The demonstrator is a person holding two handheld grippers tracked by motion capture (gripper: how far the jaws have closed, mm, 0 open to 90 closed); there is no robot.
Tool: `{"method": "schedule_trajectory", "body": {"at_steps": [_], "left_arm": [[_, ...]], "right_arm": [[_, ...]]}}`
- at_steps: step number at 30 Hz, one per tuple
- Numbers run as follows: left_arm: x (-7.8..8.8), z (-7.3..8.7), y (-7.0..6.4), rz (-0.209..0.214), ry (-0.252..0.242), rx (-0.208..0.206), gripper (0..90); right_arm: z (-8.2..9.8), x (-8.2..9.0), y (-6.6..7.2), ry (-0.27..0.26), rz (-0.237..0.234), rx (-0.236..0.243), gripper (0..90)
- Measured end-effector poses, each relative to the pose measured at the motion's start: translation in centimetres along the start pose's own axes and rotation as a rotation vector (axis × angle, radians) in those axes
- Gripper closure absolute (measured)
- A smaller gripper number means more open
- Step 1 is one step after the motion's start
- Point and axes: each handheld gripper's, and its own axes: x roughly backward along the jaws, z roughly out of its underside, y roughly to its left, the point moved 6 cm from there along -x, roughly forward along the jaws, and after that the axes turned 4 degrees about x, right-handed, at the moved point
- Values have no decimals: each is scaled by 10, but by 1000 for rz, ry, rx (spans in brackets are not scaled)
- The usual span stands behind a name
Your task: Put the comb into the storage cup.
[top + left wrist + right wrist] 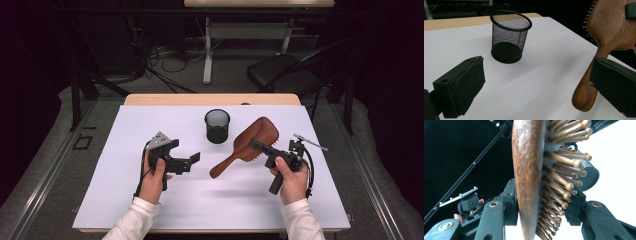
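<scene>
A brown wooden hairbrush hangs tilted over the white mat, handle end pointing down-left. My right gripper is shut on its head; in the right gripper view one jaw presses the smooth back and the other the bristle side of the brush, with the right gripper clamped across it. My left gripper stands open at the left, a short gap from the handle end. In the left gripper view the brush handle sits just ahead of one jaw of the open left gripper. A black mesh cup stands upright behind.
The white mat covers most of the wooden table. A dark chair and another table's legs stand on the floor beyond. The other hand's gripper shows off to the left in the right gripper view.
</scene>
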Motion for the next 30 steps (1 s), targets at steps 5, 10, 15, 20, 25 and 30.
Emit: {"method": "schedule_trajectory", "body": {"at_steps": [5, 10, 15, 20, 25, 30], "left_arm": [[3, -2, 6, -20, 6, 3, 2], [7, -3, 15, -36, 14, 20, 2], [11, -4, 21, -36, 24, 35, 2], [14, -4, 26, -43, 43, 31, 2], [15, -4, 30, -40, 50, 45, 3], [17, -6, 31, -41, 49, 47, 2]], "right_arm": [[-1, 0, 0, -15, 13, 14, 537], [-2, -1, 1, -24, 30, 37, 536], [-3, -2, 3, -26, 50, 62, 535], [-8, -2, 5, -21, 82, 98, 535], [-14, -3, 7, -28, 77, 89, 535], [-23, -8, 10, -25, 92, 103, 535]]}}
